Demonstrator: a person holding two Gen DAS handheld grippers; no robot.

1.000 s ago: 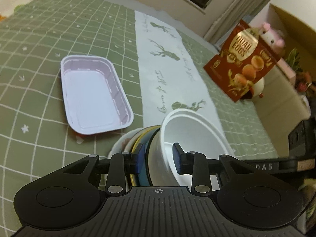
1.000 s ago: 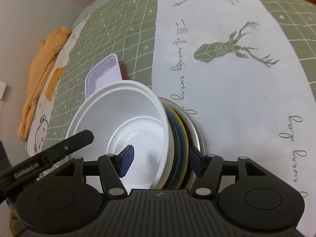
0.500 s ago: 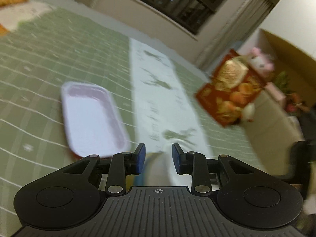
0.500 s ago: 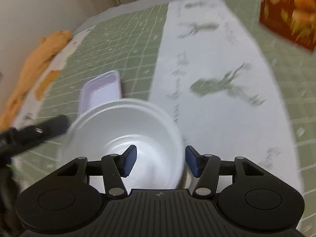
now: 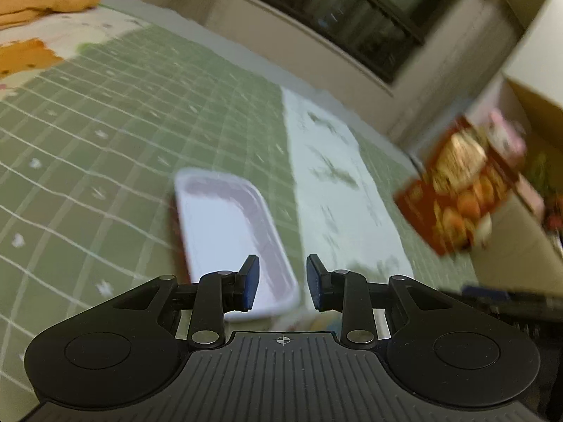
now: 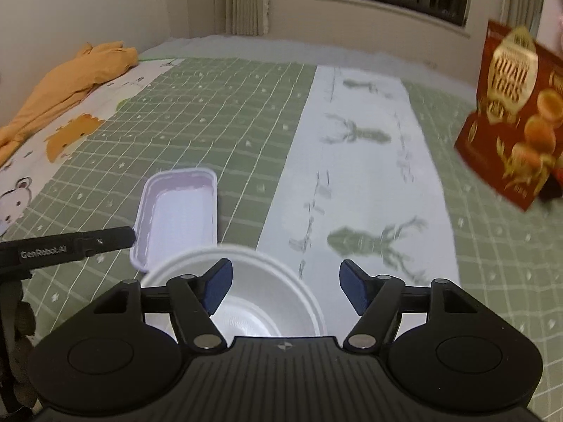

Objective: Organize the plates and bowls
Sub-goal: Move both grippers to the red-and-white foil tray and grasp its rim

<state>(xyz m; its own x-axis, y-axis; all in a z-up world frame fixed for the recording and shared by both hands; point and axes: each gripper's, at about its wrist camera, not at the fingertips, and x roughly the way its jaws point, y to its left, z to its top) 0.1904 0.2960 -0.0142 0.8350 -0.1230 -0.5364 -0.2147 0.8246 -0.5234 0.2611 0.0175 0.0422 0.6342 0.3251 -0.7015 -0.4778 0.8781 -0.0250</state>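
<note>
- White bowl sits just below my right hand-held gripper, whose jaws have just been opening; nothing is pinched.
- Left hand-held gripper is partly spread, empty, over the tray.
- Judging by this, the tray beside the bowl remains unsorted.

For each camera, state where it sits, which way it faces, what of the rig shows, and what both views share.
Left wrist: on the left gripper, looking along the green checked cloth at the lavender tray; its fingers show, apart.
Right wrist: on the right gripper, above the white bowl; jaws just opened, gripping nothing.
Shared: tray, quail eggs bag, window.
</note>
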